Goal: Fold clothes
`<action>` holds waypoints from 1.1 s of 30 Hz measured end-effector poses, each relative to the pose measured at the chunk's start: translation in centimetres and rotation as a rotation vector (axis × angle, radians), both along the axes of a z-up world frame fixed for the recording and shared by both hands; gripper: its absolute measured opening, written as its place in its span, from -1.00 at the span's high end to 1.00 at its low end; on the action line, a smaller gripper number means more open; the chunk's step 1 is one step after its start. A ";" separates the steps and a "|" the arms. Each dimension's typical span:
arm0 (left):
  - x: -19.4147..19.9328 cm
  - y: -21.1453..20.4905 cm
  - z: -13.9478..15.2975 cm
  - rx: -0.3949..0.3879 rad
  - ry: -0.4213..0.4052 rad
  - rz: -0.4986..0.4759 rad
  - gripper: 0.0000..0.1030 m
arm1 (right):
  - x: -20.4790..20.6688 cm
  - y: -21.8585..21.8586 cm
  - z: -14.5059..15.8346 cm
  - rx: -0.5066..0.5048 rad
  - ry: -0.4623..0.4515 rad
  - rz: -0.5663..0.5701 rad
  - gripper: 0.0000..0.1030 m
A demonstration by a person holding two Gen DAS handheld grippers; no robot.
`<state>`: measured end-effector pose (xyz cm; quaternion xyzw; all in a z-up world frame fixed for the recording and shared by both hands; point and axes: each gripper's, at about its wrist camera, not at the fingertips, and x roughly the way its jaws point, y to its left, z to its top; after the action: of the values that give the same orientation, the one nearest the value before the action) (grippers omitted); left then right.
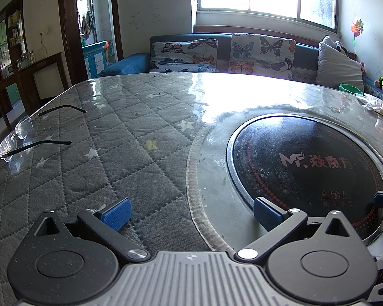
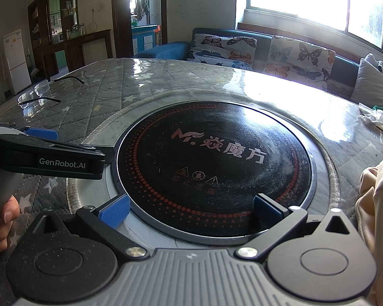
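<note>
1. Nearest in, both tools are seen empty: the left hand-held gripper (image 1: 190, 210) has its blue pads spread wide with nothing between them, and the right hand-held gripper (image 2: 191, 210) is spread just as wide, also holding nothing.

2. The only clothing in sight is a cream garment (image 2: 378, 209), bunched at the near right edge of the right wrist view. It's just beside the right tool, off to its right, and isn't touched by either pad.

3. So the right hand is judged the nearer one by a lot; the left tool sits further left, over the quilted cover. The garment's long axis can't be told, since most of it is cut off by the frame.

4. Straight ahead of the right tool lies the round black cooktop (image 2: 214, 168) set into the worktop (image 1: 130, 132), not the garment.

5. Further off to the left, a pair of rimless glasses (image 1: 20, 130) is left on the quilting, well apart from everything.
</note>
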<state>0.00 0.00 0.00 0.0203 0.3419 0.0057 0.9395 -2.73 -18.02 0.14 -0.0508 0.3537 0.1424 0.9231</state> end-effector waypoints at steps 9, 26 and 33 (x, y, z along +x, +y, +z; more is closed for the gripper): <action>0.0 0.0 0.0 0.000 0.000 0.000 -1.00 | 0.0 0.0 0.0 0.000 0.000 0.000 -1.00; 0.1 0.0 -0.1 0.002 0.000 0.000 -1.00 | 0.0 0.0 0.0 0.000 0.000 0.000 -1.00; 0.1 -0.2 -0.1 0.004 0.002 0.006 -1.00 | -0.1 -0.1 0.0 0.000 -0.001 -0.001 -1.00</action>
<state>0.11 -0.20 -0.08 0.0209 0.3431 0.0093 0.9390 -2.79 -18.08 0.13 -0.0505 0.3534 0.1422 0.9232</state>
